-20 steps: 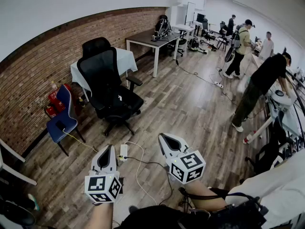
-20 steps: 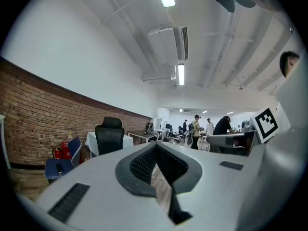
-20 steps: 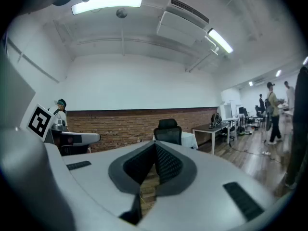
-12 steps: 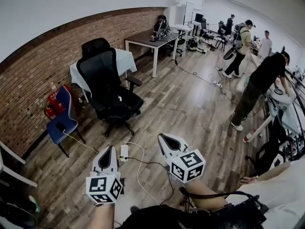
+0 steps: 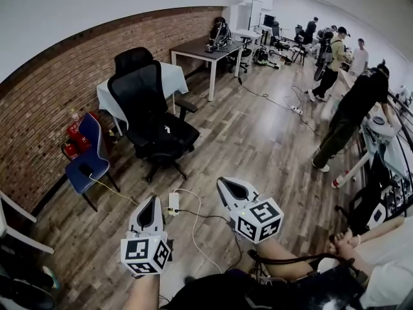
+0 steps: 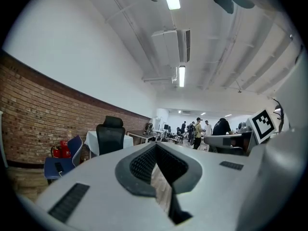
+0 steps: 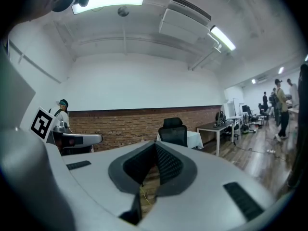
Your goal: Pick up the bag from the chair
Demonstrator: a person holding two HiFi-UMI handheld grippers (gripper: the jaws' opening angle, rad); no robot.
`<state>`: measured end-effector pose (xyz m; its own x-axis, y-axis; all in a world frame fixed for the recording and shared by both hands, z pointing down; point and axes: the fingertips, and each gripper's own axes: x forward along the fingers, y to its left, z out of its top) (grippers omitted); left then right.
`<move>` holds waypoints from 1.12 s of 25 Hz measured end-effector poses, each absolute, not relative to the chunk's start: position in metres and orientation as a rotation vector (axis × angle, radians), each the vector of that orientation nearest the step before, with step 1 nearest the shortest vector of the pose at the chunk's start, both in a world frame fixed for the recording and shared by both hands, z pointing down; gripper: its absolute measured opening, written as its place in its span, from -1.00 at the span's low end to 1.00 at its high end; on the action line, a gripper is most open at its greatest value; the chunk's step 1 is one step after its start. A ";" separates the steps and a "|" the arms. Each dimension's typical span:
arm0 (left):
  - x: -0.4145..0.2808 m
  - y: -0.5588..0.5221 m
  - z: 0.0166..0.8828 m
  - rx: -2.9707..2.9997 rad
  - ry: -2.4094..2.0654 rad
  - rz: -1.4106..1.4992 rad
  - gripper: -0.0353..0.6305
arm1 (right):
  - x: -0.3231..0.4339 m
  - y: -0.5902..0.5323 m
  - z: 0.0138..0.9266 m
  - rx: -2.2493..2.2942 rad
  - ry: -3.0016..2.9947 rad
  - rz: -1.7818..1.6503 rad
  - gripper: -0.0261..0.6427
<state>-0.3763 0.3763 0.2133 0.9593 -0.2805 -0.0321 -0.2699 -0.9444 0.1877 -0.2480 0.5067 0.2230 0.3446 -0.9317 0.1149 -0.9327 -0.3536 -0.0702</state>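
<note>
A black office chair point(image 5: 155, 131) stands by the brick wall, with a small white item point(image 5: 166, 129) on its dark seat; I cannot make out a bag on it. A blue chair point(image 5: 87, 163) to its left carries a small dark flat object point(image 5: 84, 170). My left gripper point(image 5: 152, 200) and right gripper point(image 5: 224, 183) hover low in the head view, well short of both chairs, both shut and empty. In the left gripper view the gripper point(image 6: 155, 146) points past the black chair point(image 6: 109, 137). In the right gripper view the gripper point(image 7: 155, 144) points toward that chair point(image 7: 174, 134).
Red items point(image 5: 76, 137) sit on the floor behind the blue chair. A power strip point(image 5: 173, 203) with cables lies on the wooden floor just ahead of the grippers. A white-clothed table point(image 5: 169, 79) and a desk point(image 5: 206, 49) stand behind the black chair. Several people point(image 5: 352, 118) are at the right.
The view has shifted slightly, so the chairs sit a little to the right. Both grippers stay shut and sit slightly lower. The people at the right have moved.
</note>
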 end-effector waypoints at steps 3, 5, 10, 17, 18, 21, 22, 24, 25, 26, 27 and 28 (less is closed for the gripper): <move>-0.385 0.364 0.220 2.928 -0.396 -0.086 -0.87 | -0.257 0.496 0.228 2.571 -1.766 0.212 -0.88; -0.389 0.356 0.224 2.931 -0.395 -0.082 -0.87 | -0.260 0.491 0.232 2.568 -1.760 0.216 -0.88; -0.387 0.339 0.236 2.903 -0.400 -0.049 -0.87 | -0.257 0.476 0.240 2.545 -1.764 0.252 -0.88; -0.353 0.306 0.240 2.907 -0.436 -0.036 -0.87 | -0.217 0.440 0.245 2.532 -1.798 0.257 -0.88; -0.344 0.301 0.240 2.910 -0.439 -0.034 -0.87 | -0.208 0.434 0.245 2.528 -1.806 0.260 -0.88; -0.316 0.288 0.234 2.919 -0.454 -0.045 -0.87 | -0.180 0.418 0.241 2.513 -1.832 0.245 -0.88; -0.306 0.283 0.231 2.923 -0.461 -0.049 -0.87 | -0.169 0.413 0.239 2.508 -1.839 0.236 -0.88; -0.287 0.274 0.227 2.924 -0.474 -0.058 -0.87 | -0.149 0.403 0.237 2.496 -1.855 0.229 -0.88; -0.277 0.270 0.225 2.920 -0.481 -0.064 -0.87 | -0.140 0.398 0.237 2.488 -1.866 0.230 -0.88; -0.268 0.266 0.224 2.915 -0.490 -0.067 -0.87 | -0.131 0.393 0.237 2.479 -1.877 0.233 -0.88; -0.260 0.262 0.224 2.911 -0.499 -0.067 -0.87 | -0.122 0.389 0.237 2.469 -1.886 0.234 -0.88; -0.251 0.259 0.224 2.910 -0.507 -0.063 -0.87 | -0.114 0.385 0.236 2.462 -1.894 0.234 -0.88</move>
